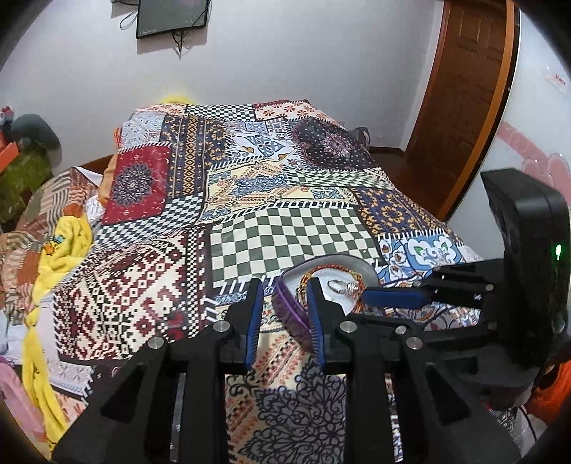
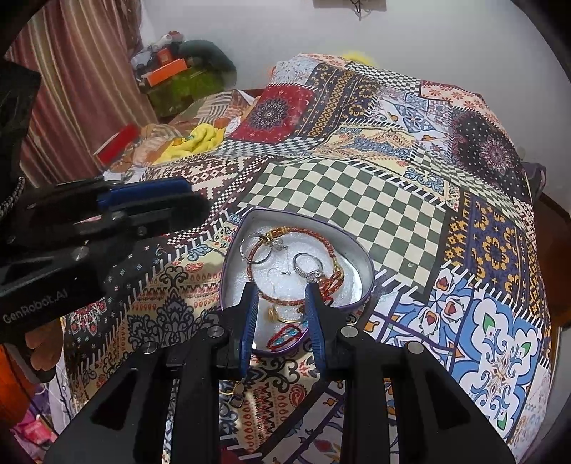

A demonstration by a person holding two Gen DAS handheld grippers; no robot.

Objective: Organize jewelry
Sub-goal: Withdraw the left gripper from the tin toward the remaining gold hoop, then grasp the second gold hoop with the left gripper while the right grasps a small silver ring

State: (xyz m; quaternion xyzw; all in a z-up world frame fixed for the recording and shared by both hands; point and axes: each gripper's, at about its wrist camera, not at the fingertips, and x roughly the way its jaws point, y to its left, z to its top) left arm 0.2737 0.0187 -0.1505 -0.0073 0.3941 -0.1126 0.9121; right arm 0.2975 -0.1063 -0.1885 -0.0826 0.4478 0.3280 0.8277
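A heart-shaped metal tin (image 2: 360, 266) with a purple rim lies on the patchwork bedspread. It holds a red-gold bangle (image 2: 285, 232), silver rings (image 2: 307, 264), a gold ring (image 2: 273, 314) and a red-blue piece (image 2: 285, 337). My right gripper (image 2: 282, 289) is open and empty just above the tin's near side. Small gold pieces (image 2: 235, 392) lie on the spread below it. In the left wrist view the tin (image 1: 357, 266) sits at my left gripper's right finger; my left gripper (image 1: 283, 285) is open and empty over the tin's left rim. The right gripper (image 1: 392, 298) reaches in from the right.
The bed (image 1: 285, 221) fills both views. Yellow cloth (image 1: 60, 246) and folded fabrics lie at its left side. A wooden door (image 1: 460, 89) stands at the right, a wall screen (image 1: 171, 16) behind. Boxes and clutter (image 2: 171, 71) sit by a curtain at far left.
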